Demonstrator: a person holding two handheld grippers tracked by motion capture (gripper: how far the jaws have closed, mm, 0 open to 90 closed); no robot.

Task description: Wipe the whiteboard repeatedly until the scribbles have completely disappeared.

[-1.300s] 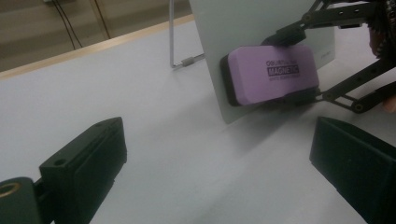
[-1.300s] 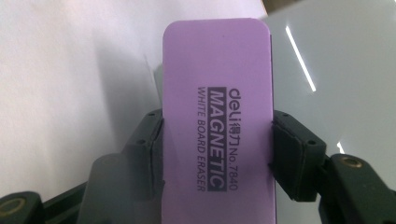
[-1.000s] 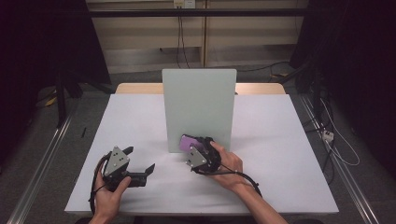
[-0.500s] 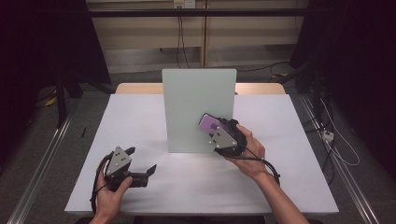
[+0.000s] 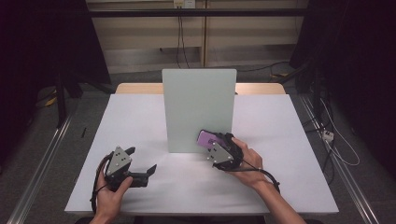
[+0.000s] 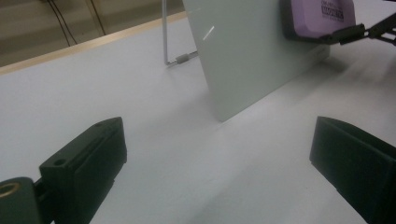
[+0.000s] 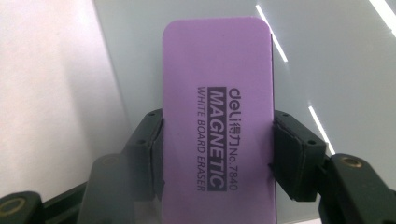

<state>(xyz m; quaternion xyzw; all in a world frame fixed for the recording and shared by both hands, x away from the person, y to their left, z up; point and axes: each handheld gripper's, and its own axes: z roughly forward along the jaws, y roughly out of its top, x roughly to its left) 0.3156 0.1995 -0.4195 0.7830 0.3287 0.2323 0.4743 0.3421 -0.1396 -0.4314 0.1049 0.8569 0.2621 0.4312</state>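
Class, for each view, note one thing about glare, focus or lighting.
High view: dark surroundings, bright table. Left gripper view: a glare streak on the whiteboard, near left claw blurred. Right gripper view: diagonal glare streaks on the board, the eraser print sharp, right claw soft.

A flat purple rectangular whiteboard eraser (image 7: 217,121) with rounded corners, printed "deli MAGNETIC WHITE BOARD ERASER No.7840" in dark letters, is clamped by its long edges in the right hand-held gripper (image 5: 215,144). It lies against the lower right face of the upright pale grey-green whiteboard panel (image 5: 196,105), at about 5 o'clock on it
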